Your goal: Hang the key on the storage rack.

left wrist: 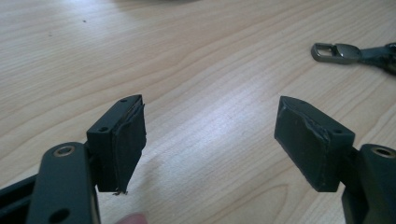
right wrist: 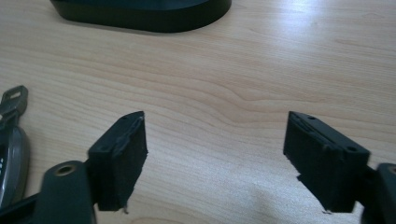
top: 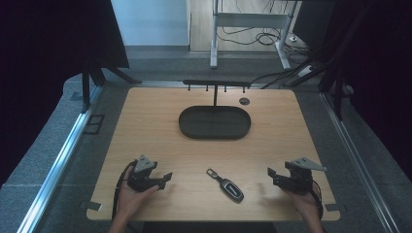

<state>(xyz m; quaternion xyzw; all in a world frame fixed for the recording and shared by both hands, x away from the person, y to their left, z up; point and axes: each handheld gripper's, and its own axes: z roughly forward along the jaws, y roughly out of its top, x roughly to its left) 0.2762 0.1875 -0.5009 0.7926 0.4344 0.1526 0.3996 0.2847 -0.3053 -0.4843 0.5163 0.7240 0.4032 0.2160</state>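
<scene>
While the car key (top: 227, 185) lies on the worktop (top: 155, 126), the left hand-held gripper (top: 166, 177) and right hand-held gripper (top: 270, 175) flank it, both with jaws apart.

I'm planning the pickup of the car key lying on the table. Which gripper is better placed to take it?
Probably the right gripper: it looks slightly nearer the car key, whose body end points toward it. The left gripper faces the metal loop end. Both are open, empty, and aimed at the key, so it's close.
</scene>
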